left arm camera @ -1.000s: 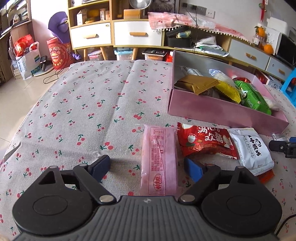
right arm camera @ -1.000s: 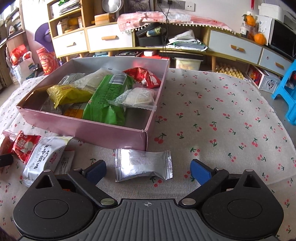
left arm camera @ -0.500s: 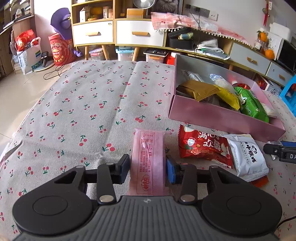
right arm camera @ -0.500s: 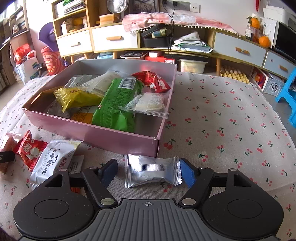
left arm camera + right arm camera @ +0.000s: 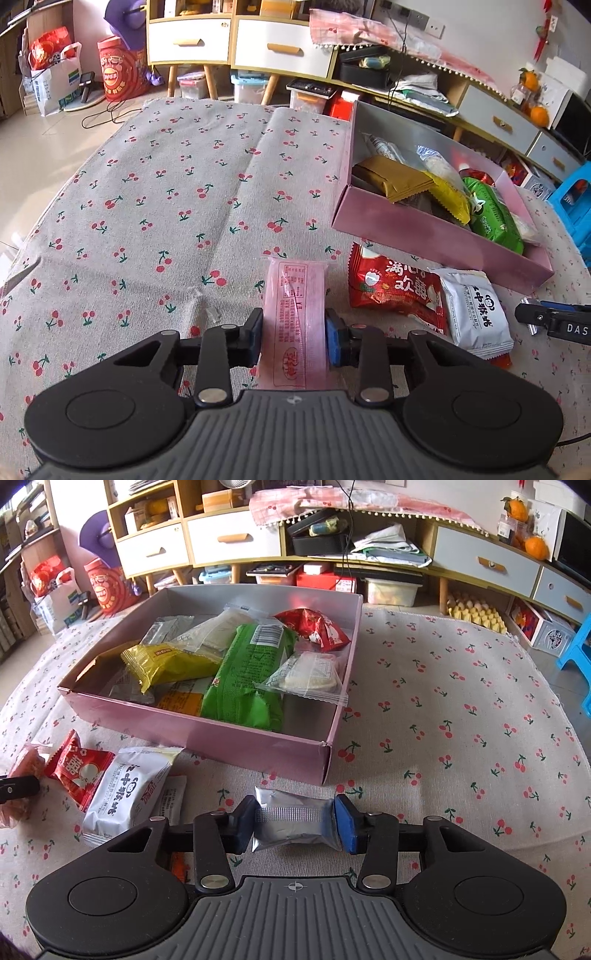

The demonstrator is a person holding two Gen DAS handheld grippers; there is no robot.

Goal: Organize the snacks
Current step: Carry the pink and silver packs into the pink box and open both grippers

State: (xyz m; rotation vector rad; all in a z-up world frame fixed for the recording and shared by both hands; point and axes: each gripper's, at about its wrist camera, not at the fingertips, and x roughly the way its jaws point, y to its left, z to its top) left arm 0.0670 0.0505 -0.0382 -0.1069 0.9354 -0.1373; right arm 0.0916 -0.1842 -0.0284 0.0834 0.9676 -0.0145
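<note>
On the cherry-print tablecloth [image 5: 184,206], the left gripper [image 5: 294,336] is clamped on a pink snack pack [image 5: 295,317] and the right gripper [image 5: 295,821] on a silver packet [image 5: 291,821], both near the pink box [image 5: 236,734] of snacks.

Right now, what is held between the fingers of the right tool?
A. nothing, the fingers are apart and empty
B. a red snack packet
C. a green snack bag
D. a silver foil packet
D: in the right wrist view the right tool is shut on the silver foil packet, its two pads pressing the packet's ends, in front of the pink box.
</note>
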